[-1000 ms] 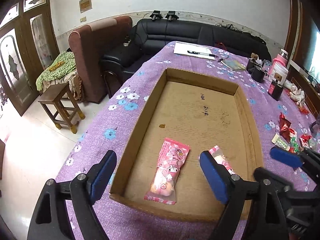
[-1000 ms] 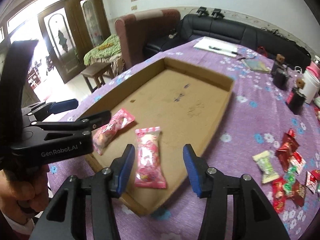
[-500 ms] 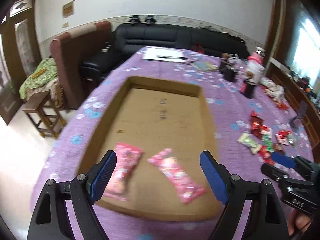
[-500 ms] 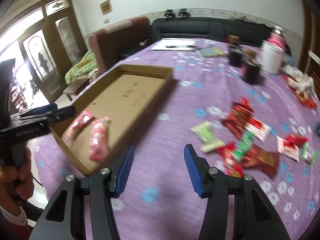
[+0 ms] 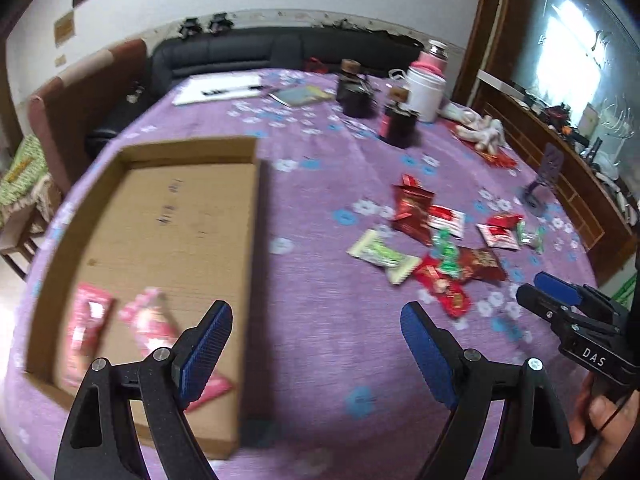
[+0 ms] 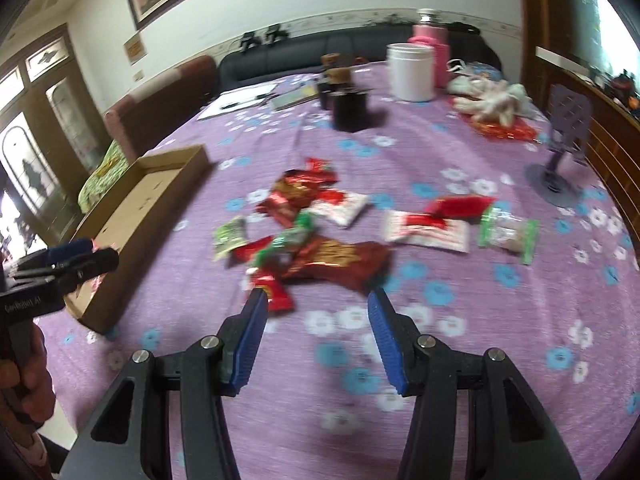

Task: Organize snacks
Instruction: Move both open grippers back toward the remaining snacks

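A shallow cardboard tray (image 5: 256,216) lies on the purple flowered tablecloth, with two pink snack packets (image 5: 90,320) at its near end. A heap of red, green and white snack packets (image 6: 320,248) lies loose on the cloth right of the tray (image 6: 172,168). My left gripper (image 5: 316,324) is open and empty, over the cloth just right of the tray's near corner. My right gripper (image 6: 316,308) is open with nothing between its fingers, just short of the heap; a small red packet (image 6: 276,292) lies by its left fingertip.
Two dark jars (image 6: 350,108), a white tub (image 6: 412,72), a pink flask (image 6: 434,46) and papers (image 6: 244,100) stand at the table's far end. A purple phone stand (image 6: 560,160) is at the right. A black sofa and a brown armchair stand behind the table.
Both grippers have swung right, away from the tray with the two pink packets and toward the loose snack heap. Their jaws stayed as wide as before.
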`<state>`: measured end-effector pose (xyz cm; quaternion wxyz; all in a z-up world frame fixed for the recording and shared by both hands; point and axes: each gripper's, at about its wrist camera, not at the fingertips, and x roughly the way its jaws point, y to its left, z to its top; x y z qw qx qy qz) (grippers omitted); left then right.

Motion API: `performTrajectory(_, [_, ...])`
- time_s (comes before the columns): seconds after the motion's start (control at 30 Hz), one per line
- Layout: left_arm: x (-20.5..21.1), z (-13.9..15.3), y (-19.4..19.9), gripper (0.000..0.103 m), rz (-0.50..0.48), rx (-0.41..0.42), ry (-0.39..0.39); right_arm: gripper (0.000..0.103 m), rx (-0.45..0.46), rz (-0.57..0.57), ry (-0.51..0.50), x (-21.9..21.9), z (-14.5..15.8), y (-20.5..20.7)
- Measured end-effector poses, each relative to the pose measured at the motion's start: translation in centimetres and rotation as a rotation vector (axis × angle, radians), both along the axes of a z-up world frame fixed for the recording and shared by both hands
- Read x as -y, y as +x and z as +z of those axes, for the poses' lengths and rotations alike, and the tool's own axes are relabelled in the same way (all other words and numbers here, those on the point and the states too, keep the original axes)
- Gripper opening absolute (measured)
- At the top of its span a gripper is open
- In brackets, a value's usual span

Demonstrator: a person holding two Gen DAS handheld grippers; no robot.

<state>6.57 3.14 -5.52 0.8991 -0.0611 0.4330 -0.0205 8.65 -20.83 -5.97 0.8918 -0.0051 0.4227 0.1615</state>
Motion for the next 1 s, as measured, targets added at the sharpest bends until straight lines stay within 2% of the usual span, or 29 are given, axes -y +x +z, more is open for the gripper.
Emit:
performTrajectory(0.23, [2.2, -1.3, 2.8, 0.089, 0.007, -0.056, -0.085, 0.051, 0.001, -0.036, 0.001, 3.2, -0.2, 0.6])
performTrajectory(0.4, [3.4, -1.8, 4.5, 0.089, 0.027, -0.072, -0.056, 0.051, 0.004, -0.039, 0.009, 4.1, -0.5, 0.8])
performTrajectory(0.6, [4.5, -2.8, 6.5, 0.089, 0.058, -0.089, -0.062, 0.051, 0.015, -0.030, 0.003, 5.0, -0.7, 1.7])
performTrajectory(0.87, [5.8, -4.0, 8.6, 0.089, 0.073, -0.118, -0.020, 0.051, 0.041, 0.003, -0.049, 6.8, -0.5, 4.6])
performTrajectory(1.0, [6.0, -4.5, 9.2, 0.089, 0.080, -0.127, -0.011, 0.051, 0.025, -0.023, -0.092, 9.1, -0.7, 6.7])
